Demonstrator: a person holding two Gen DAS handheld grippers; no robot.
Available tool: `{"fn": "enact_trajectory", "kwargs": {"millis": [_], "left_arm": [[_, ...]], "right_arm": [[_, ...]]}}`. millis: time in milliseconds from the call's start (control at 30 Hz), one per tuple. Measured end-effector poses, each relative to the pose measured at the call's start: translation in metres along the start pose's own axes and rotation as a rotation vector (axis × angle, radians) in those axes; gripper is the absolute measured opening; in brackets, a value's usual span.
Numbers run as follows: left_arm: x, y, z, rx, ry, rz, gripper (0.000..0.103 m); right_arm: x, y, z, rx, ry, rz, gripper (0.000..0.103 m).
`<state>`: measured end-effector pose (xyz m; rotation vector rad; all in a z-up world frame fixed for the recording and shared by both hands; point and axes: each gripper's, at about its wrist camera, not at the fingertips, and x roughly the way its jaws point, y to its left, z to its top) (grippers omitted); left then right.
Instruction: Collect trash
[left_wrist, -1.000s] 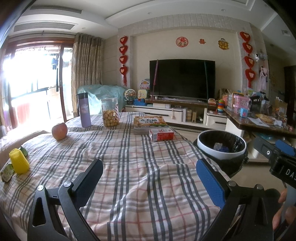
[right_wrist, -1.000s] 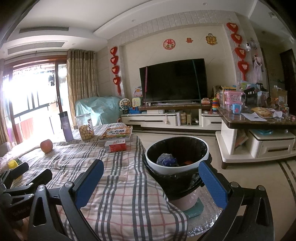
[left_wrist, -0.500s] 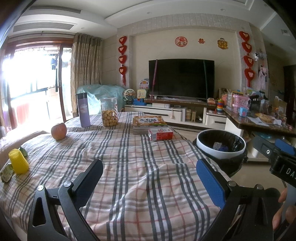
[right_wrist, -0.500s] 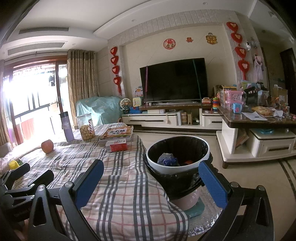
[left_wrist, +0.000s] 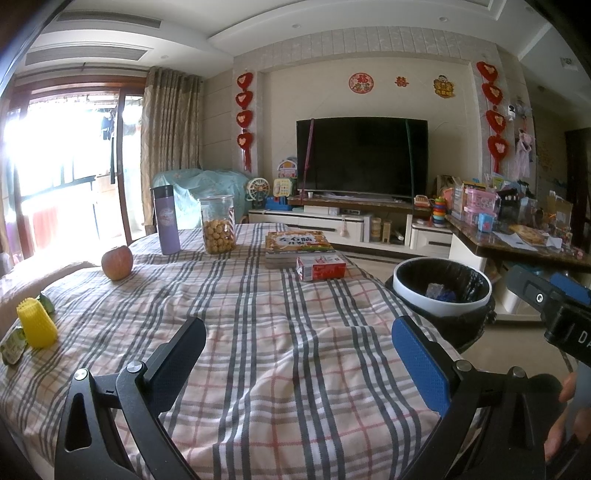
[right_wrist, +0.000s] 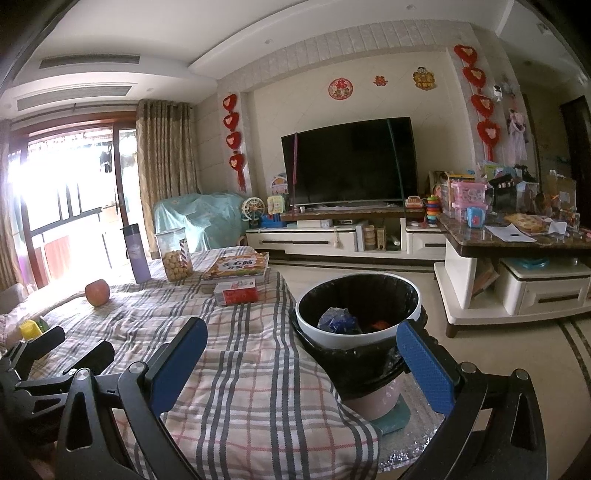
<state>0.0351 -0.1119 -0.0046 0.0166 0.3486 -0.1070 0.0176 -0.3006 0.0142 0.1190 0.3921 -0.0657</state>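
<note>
Left wrist view is showing the left gripper (left_wrist: 295, 354) hovering low over the plaid cloth (left_wrist: 258, 332), its jaws standing wide apart with nothing between them, pointing level across the table toward the TV (left_wrist: 362, 155). Right wrist view is showing the right gripper (right_wrist: 303, 354) likewise spread wide and carrying nothing, hanging at the table's right edge and aiming toward the bin (right_wrist: 358, 306), which is standing on the floor just beside the table. Blue crumpled trash (right_wrist: 338, 319) is lying inside the bin's black liner, with something orange beside it, perhaps another wrapper, though it is too small to tell. At the table's left edge a yellow cup (left_wrist: 36, 325) is sitting near small green wrappers (left_wrist: 13, 345). Farther back, an apple (left_wrist: 117, 262), a purple bottle (left_wrist: 166, 219), a jar (left_wrist: 218, 225), a book stack (left_wrist: 299, 245) and a red box (left_wrist: 321, 267) are resting on the cloth, well apart from both grippers. Part of a hand (left_wrist: 561, 417) is showing at the left view's lower right, beside the right gripper's body.
</note>
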Motion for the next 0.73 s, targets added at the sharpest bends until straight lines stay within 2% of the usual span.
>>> {"fn": "enact_trajectory", "kwargs": {"millis": [500, 733], "left_arm": [[0.012, 0.013, 0.003, -0.017, 0.027, -0.025, 0.102], [0.016, 0.018, 0.002, -0.020, 0.036, -0.034, 0.102]], "right_arm": [[0.008, 0.026, 0.000, 0.011, 0.026, 0.018, 0.103], [0.018, 0.016, -0.001, 0.023, 0.057, 0.035, 0.103]]}}
